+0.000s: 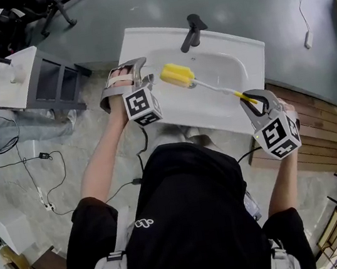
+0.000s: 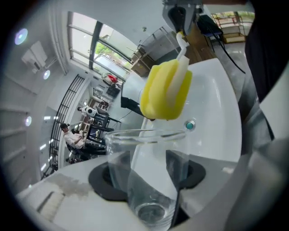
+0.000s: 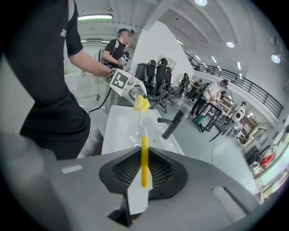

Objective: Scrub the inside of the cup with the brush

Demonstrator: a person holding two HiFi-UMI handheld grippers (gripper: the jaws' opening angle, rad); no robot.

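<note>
White sink lies beneath. Left gripper clamps a clear glass cup. Right gripper pinches the yellow-sponged brush by its handle.

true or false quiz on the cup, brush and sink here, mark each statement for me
The left tongs grip a clear cup. True.
The right tongs hold the brush by its handle. True.
The sponge head is blue. False: it is yellow.
The sponge head is deep inside the cup. False: it is outside, near the rim.
The sink is black. False: it is white, with a dark tap.
</note>
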